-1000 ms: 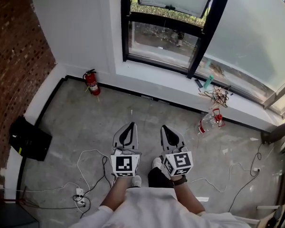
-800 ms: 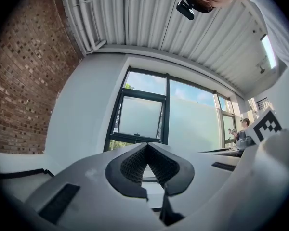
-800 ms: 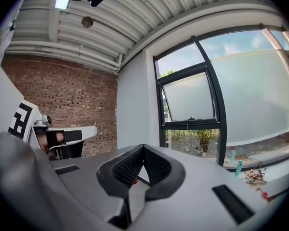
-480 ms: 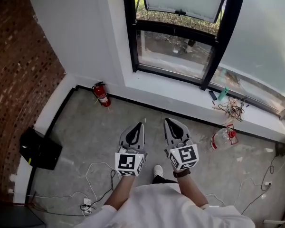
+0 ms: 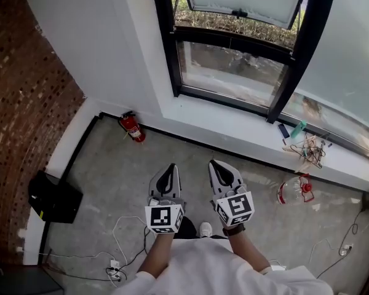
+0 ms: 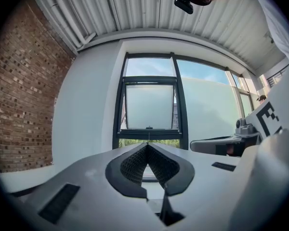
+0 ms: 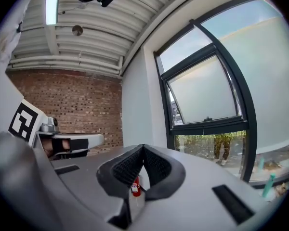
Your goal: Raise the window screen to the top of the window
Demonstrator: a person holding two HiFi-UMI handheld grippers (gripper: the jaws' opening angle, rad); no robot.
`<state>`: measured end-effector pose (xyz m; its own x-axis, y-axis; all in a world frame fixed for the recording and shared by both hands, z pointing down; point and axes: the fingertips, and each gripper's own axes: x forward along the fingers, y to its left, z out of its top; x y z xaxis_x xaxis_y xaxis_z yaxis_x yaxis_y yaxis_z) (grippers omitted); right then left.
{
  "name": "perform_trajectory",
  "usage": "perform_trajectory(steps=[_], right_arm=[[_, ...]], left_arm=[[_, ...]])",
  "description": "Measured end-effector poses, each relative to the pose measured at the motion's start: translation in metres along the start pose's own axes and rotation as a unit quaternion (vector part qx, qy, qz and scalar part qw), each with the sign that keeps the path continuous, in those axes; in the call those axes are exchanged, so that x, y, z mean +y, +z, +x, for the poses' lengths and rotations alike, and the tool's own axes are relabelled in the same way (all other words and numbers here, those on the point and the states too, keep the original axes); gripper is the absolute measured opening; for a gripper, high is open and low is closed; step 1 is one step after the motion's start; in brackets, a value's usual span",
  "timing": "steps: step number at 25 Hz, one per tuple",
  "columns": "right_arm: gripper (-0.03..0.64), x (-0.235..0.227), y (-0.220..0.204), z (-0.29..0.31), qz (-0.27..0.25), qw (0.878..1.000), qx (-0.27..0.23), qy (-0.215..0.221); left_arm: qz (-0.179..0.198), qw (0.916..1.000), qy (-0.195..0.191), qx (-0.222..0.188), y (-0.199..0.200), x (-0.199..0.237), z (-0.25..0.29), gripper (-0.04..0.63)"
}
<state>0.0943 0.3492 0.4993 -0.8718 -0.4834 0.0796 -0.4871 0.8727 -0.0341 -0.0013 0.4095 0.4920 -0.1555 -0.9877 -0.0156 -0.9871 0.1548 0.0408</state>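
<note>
- Left gripper closed tip to tip, holding nothing; right gripper likewise shut and empty.
- Held side by side over the concrete floor, both pointing toward the window.
- Window well apart from both grippers, ahead and above, past the white sill.
- Window screen not distinguishable from the panes.
- Dark frame straight ahead in the left gripper view, off to the right in the right gripper view.
- Red fire extinguisher against the wall, left of the grippers.
</note>
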Motion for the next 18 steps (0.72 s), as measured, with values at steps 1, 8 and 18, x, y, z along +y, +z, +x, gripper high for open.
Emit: perform_trajectory(steps=[1,8,18], right_arm=[[0.000,-0.001,-0.004,0.008,-0.002,1.000,0.006,0.004],[0.000,-0.064,-0.033,0.099,0.005,0.999,0.041,-0.031],[0.000,-0.116,0.024,0.243,-0.031,0.997,-0.002,-0.073]], left_arm=[[-0.005,1.0000,0.001,0.006,-0.005,0.005,0.010,0.002],[-0.022,0.9983,-0.051,0.020,-0.039,0.028,0.123,0.002],[-0.001,0.9937,-0.110,-0.023,0.000,0.095,0.271,0.001]])
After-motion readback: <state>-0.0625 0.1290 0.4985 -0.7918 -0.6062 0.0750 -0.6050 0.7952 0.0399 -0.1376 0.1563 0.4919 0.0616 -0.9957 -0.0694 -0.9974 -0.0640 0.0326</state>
